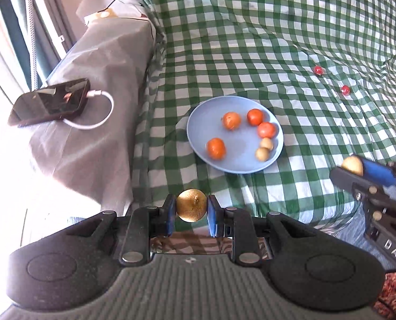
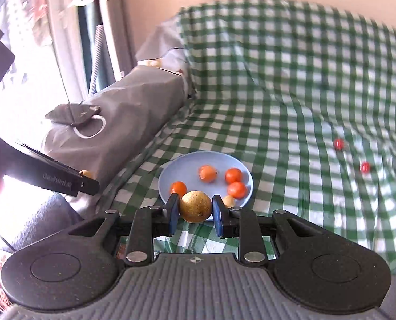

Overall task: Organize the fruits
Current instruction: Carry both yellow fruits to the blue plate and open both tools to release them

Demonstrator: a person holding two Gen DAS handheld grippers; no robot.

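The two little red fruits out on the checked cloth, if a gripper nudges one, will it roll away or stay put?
Each red fruit looks round and glossy, so it would probably roll when nudged. The checked cloth is rumpled, so folds might stop it soon. Being small and smooth, it may slip from the pads.

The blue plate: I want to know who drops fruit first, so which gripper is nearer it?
Right, probably. The right gripper hangs at the plate near rim; the left gripper sits back, cloth showing between.
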